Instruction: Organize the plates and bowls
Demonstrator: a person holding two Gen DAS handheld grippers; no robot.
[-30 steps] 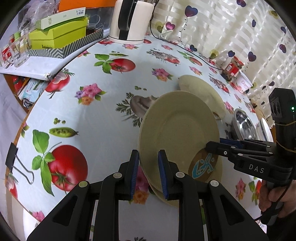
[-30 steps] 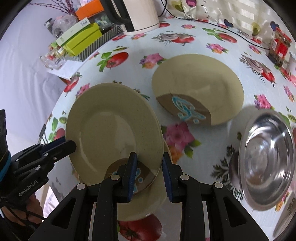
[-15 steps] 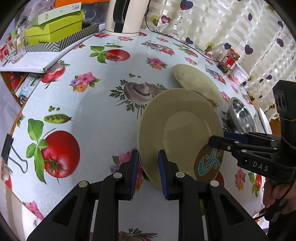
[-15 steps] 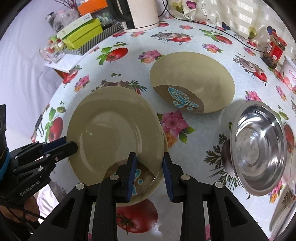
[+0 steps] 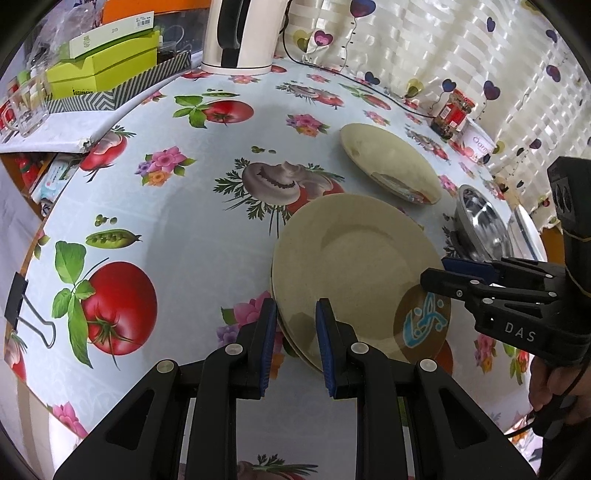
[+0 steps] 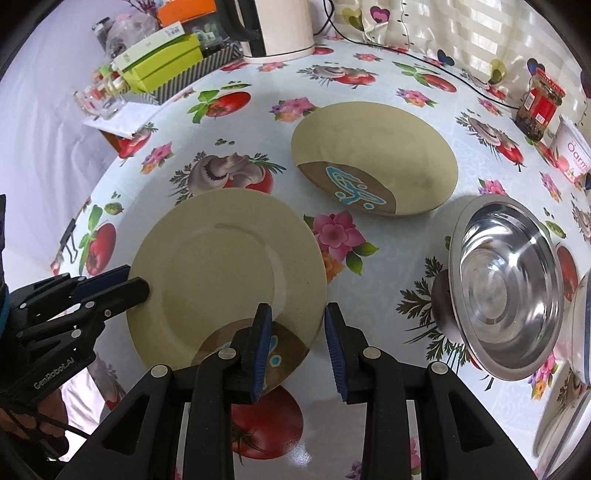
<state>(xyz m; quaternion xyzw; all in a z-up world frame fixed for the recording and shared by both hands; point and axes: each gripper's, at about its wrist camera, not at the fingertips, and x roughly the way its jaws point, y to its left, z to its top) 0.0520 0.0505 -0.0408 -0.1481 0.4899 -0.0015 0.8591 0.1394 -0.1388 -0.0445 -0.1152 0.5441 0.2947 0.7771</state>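
A beige plate (image 5: 354,266) (image 6: 221,269) with a brown and blue mark lies on top of another beige plate on the tablecloth. My left gripper (image 5: 293,332) is slightly open, its jaws either side of the stack's near rim. My right gripper (image 6: 297,347) is open, its jaws wider apart at the top plate's marked edge. A third beige plate (image 5: 388,166) (image 6: 373,158) lies apart, further back. A steel bowl (image 6: 506,291) (image 5: 478,218) stands to the right.
A white kettle (image 6: 280,26) with its cord, a striped tray of green boxes (image 5: 107,74) and a glass stand at the back left. A red jar (image 6: 539,103) and a white tub (image 6: 574,155) are at the back right. More white dishes (image 6: 576,373) sit right of the steel bowl.
The top plate has come down flat onto the lower plate. My right gripper has opened and let go of its rim. The left jaws have widened slightly.
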